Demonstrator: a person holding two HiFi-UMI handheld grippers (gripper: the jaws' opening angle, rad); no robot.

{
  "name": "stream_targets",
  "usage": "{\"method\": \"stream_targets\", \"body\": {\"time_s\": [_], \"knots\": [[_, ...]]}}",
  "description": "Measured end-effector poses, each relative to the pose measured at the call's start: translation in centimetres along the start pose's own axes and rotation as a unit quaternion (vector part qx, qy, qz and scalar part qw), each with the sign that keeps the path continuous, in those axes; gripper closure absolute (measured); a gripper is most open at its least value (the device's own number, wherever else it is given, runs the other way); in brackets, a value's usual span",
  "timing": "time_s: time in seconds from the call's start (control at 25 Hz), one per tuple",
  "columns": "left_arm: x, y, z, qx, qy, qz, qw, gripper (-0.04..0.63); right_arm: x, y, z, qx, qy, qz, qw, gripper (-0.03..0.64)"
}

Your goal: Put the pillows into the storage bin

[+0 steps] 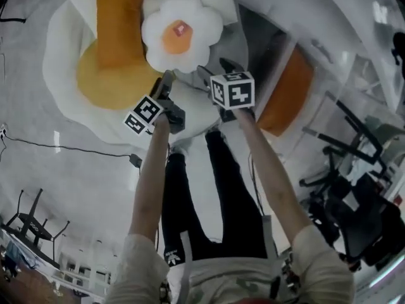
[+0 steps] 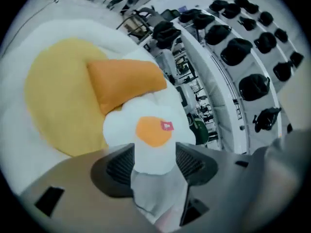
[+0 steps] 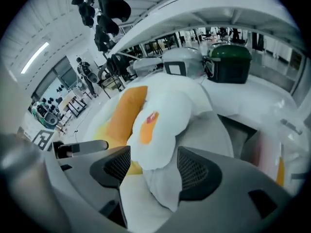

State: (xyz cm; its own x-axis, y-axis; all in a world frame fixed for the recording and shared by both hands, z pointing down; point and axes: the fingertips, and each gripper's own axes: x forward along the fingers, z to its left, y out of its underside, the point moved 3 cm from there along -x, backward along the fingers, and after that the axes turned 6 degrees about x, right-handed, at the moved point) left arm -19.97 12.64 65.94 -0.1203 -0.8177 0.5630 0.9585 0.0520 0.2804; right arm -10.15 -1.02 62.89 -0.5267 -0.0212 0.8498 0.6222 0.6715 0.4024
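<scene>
Two grippers, my left [image 1: 166,81] and right [image 1: 214,69], have jaws spread around the flower pillow's [image 1: 181,33] near edge, not pinching; it lies atop the fried-egg cushion [image 1: 63,52], an orange pillow [image 1: 119,21] just beside it.

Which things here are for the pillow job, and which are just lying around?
For the job:
flower pillow
orange pillow
left gripper
right gripper

Just lying about:
big egg-shaped mat
black cable
black chairs
</scene>
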Motion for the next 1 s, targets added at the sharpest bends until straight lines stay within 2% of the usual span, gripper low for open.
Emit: {"method": "stream_targets", "body": {"time_s": [0.08, 0.2, 0.28, 0.36, 0.4, 0.44, 0.48, 0.56, 0.64, 0.76, 0.92, 1.0], "knots": [[2.7, 1.8, 1.0, -0.057, 0.032, 0.01, 0.9978, 0.35, 2.7, 0.3, -0.7, 0.016, -0.005, 0.016, 1.0, 0.337], [6.0, 3.8, 1.9, -0.155, 0.063, 0.004, 0.9859, 0.35, 5.4, 0.2, -2.1, 0.023, 0.002, 0.031, 0.999, 0.337], [7.6, 4.2, 2.7, -0.215, 0.067, -0.006, 0.9744, 0.35, 6.6, -0.1, -2.6, 0.025, -0.001, 0.035, 0.999, 0.337], [8.6, 4.5, 3.5, -0.276, 0.065, -0.007, 0.959, 0.359, 7.5, -0.3, -2.4, 0.033, -0.02, 0.046, 0.998, 0.339], [8.8, 4.7, 3.7, -0.307, 0.063, -0.008, 0.9496, 0.389, 7.8, -0.2, -2.3, 0.034, -0.027, 0.059, 0.997, 0.339], [8.8, 4.8, 4.0, -0.331, 0.061, -0.009, 0.9417, 0.47, 8.0, 0.0, -2.4, 0.032, -0.028, 0.075, 0.996, 0.352], [8.6, 4.8, 3.9, -0.34, 0.061, -0.011, 0.9385, 0.496, 8.0, 0.0, -2.5, 0.026, -0.025, 0.088, 0.996, 0.469], [7.8, 4.1, 3.0, -0.32, 0.075, -0.016, 0.9442, 0.537, 7.2, -0.5, -2.2, 0.009, -0.026, 0.086, 0.996, 0.515], [6.6, 3.0, 1.4, -0.3, 0.1, -0.024, 0.9483, 0.551, 5.7, -1.6, -1.3, 0.003, -0.038, 0.056, 0.998, 0.537], [4.5, 1.5, -2.9, -0.278, 0.141, -0.023, 0.9499, 0.563, 2.5, -3.5, 0.3, 0.003, -0.051, 0.001, 0.999, 0.56], [2.4, 0.9, -9.1, -0.254, 0.189, -0.002, 0.9486, 0.565, -3.8, -6.4, 1.2, -0.006, -0.047, -0.074, 0.996, 0.569], [2.2, 1.2, -12.8, -0.228, 0.22, 0.019, 0.9483, 0.565, -8.0, -7.4, 0.2, 0.009, -0.041, -0.124, 0.991, 0.571]]}}
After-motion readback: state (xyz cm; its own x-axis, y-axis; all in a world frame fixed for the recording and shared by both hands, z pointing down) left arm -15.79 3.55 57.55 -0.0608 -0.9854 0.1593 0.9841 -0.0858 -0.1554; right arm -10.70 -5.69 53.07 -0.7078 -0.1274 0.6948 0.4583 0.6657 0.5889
